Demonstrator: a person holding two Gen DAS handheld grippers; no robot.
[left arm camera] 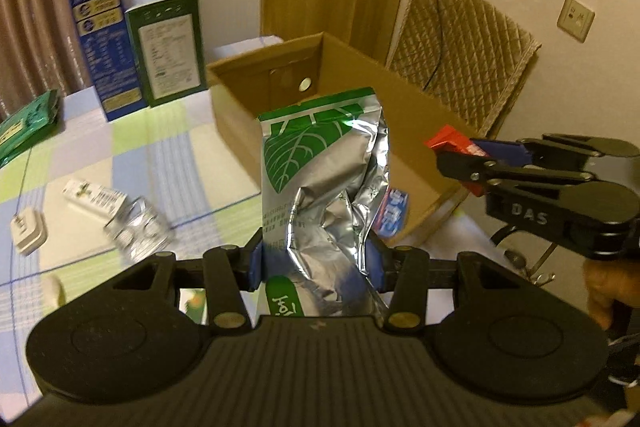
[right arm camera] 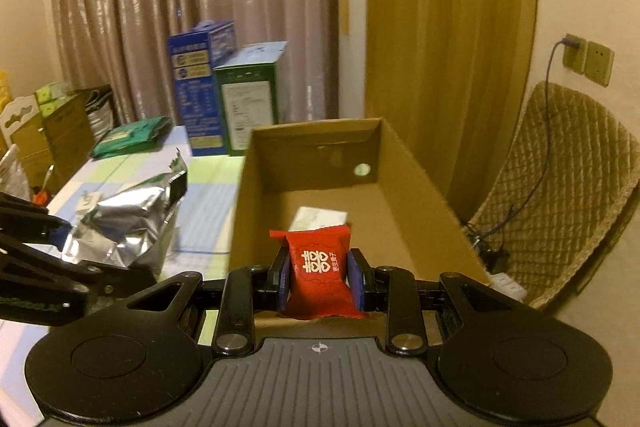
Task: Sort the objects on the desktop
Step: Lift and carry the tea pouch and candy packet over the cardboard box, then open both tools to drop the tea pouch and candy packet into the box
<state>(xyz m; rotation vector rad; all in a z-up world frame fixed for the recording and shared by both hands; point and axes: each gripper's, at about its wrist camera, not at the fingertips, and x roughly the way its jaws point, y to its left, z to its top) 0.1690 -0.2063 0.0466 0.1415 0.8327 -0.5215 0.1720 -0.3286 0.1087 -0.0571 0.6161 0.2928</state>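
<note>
Curtains back our checkered counter. We clamp a foil bag in the left hand-held gripper, beside the open cardboard box; our right hand-held gripper pinches a red packet above the box's near rim.

Left gripper, low centre of frame, clamps a pouch; right gripper, low centre, clamps a packet
</note>
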